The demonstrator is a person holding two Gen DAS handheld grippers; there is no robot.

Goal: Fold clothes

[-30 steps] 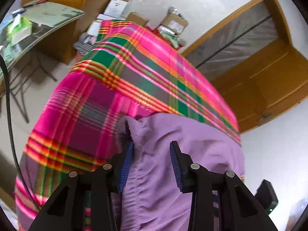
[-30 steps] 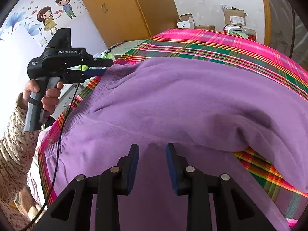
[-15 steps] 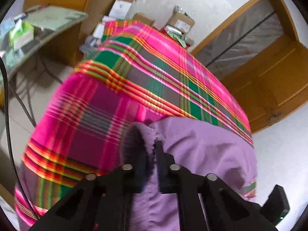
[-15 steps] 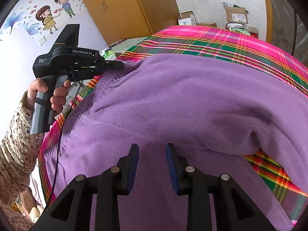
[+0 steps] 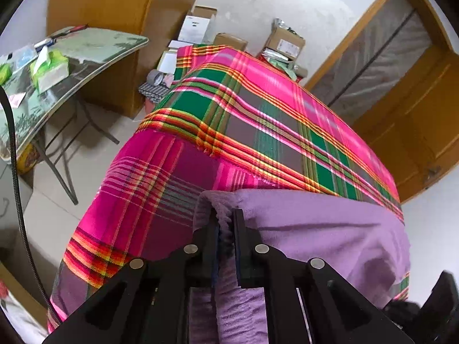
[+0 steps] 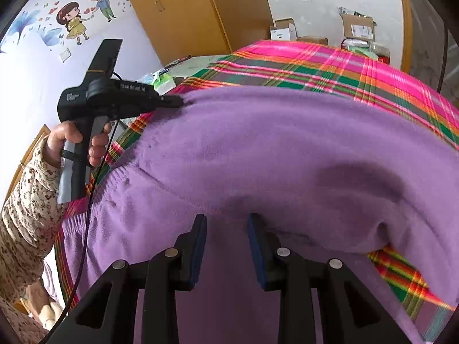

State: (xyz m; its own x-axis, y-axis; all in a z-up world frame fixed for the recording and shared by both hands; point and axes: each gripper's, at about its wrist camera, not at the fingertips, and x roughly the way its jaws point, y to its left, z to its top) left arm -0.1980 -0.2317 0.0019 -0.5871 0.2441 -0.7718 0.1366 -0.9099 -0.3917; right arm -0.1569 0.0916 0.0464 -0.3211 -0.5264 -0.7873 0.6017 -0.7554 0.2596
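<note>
A purple fleece garment (image 6: 287,154) lies spread on a bed with a pink, green and orange plaid cover (image 5: 258,120). My left gripper (image 5: 225,223) is shut on the garment's gathered edge (image 5: 212,203) at its left corner. It also shows in the right wrist view (image 6: 178,101), held by a hand in a floral sleeve. My right gripper (image 6: 226,223) is open, its fingers resting just above the purple fabric near the front edge, with nothing between them.
A glass-topped folding table (image 5: 57,66) with tissue packs stands left of the bed. Cardboard boxes (image 5: 284,43) sit against the far wall. Wooden wardrobe (image 6: 186,14) and a wooden door (image 5: 416,91) flank the room.
My left gripper closed on the garment's edge and has lifted and pulled it slightly. The right gripper stayed open in the same place.
</note>
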